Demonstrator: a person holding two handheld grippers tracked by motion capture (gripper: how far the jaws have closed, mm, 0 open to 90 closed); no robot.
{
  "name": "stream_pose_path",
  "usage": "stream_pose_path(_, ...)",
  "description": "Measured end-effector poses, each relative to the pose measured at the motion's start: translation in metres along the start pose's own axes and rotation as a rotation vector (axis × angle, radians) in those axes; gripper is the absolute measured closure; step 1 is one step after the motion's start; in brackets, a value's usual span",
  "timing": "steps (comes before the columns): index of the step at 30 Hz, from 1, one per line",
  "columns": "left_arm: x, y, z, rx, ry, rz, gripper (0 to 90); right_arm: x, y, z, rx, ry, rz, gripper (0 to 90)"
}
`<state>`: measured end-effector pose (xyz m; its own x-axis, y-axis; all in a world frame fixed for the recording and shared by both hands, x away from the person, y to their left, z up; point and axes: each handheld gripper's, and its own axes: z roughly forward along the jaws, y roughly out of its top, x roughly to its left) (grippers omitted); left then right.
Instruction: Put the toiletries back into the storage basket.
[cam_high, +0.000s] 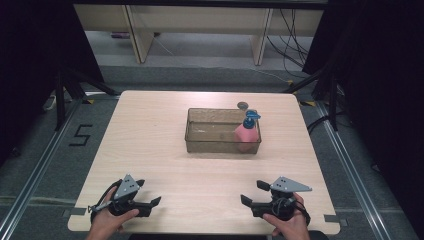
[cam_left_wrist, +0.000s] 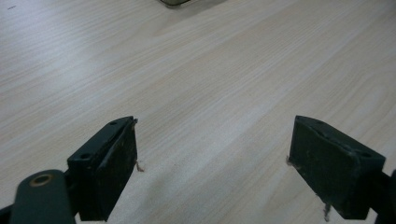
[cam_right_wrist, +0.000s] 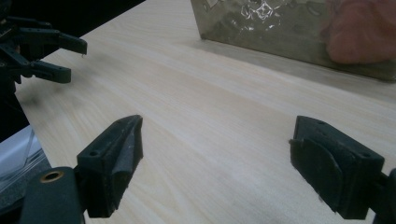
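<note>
Resting near table's front edge, both grippers idle — left gripper (cam_high: 156, 201) jaws spread, nothing between; right gripper (cam_high: 246, 199) same, spread and empty. Pink bottle (cam_high: 246, 136) with blue pump top stands upright in right end of clear bin (cam_high: 210, 142), mid-table, well apart from both. Judgement: start pose, hands parked wide, reach to bottle not begun. Light wood-grain table (cam_high: 150, 150), bare otherwise — small dark round object (cam_high: 243, 105) behind bin. Grey floor, black curtains at sides, cables at back.
</note>
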<state>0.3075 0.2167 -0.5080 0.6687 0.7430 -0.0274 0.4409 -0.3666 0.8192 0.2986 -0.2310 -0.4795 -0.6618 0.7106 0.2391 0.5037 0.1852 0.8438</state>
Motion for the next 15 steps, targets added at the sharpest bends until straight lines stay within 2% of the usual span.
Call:
stream_pose_path(1, 0.0001, 0.0000, -0.0001, 0.001, 0.001, -0.001, 14.9, 0.0019, -0.0004, -0.0010, 0.016, -0.001, 0.018, 17.5)
stream_pose_path(2, 0.0011, 0.0002, -0.0009, 0.010, 0.002, 0.011, 14.9, 0.0023, -0.0015, 0.0002, 0.004, 0.005, 0.016, 17.4)
stream_pose_path(3, -0.0002, -0.0001, 0.0002, -0.007, 0.002, -0.009, 14.9, 0.0009, -0.0017, 0.0000, 0.011, 0.002, -0.010, 17.4)
stream_pose_path(4, -0.0002, -0.0001, 0.0001, -0.006, 0.002, -0.008, 14.9, 0.0019, -0.0027, 0.0004, 0.015, -0.010, -0.013, 17.1)
stream_pose_path(5, 0.0012, 0.0002, -0.0011, 0.010, 0.002, 0.012, 14.9, 0.0027, -0.0033, 0.0011, 0.027, 0.002, -0.008, 17.0)
stream_pose_path(6, 0.0003, 0.0001, -0.0003, -0.001, 0.001, 0.003, 14.9, 0.0023, -0.0034, 0.0006, 0.038, -0.020, -0.028, 16.9)
stream_pose_path(7, 0.0015, 0.0003, -0.0013, 0.012, 0.002, 0.020, 14.9, 0.0045, -0.0048, 0.0014, 0.039, -0.004, -0.007, 16.9)
stream_pose_path(8, 0.0016, 0.0003, -0.0013, 0.013, 0.002, 0.021, 14.9, 0.0069, -0.0054, 0.0003, 0.058, 0.000, 0.017, 16.8)
stream_pose_path(10, 0.0007, 0.0001, -0.0011, 0.012, 0.009, 0.009, 14.9, 0.0052, -0.0065, 0.0005, 0.058, -0.005, -0.030, 16.7)
stream_pose_path(11, 0.0002, 0.0000, -0.0006, 0.007, 0.009, 0.000, 14.9, 0.0075, -0.0075, 0.0003, 0.064, -0.006, -0.010, 16.7)
stream_pose_path(12, 0.0003, 0.0000, -0.0006, 0.006, 0.009, 0.000, 14.9, 0.0075, -0.0087, 0.0015, 0.053, 0.002, -0.013, 16.6)
stream_pose_path(13, 0.0005, -0.0001, -0.0003, 0.003, 0.006, 0.000, 14.9, 0.0064, -0.0090, 0.0015, 0.060, -0.009, -0.043, 16.5)
stream_pose_path(14, 0.0003, 0.0000, -0.0006, 0.005, 0.010, 0.001, 14.9, 0.0073, -0.0093, 0.0015, 0.064, -0.010, -0.037, 16.5)
stream_pose_path(15, 0.0002, -0.0001, -0.0006, 0.006, 0.010, 0.001, 14.9, 0.0104, -0.0100, 0.0006, 0.072, 0.005, -0.002, 16.4)
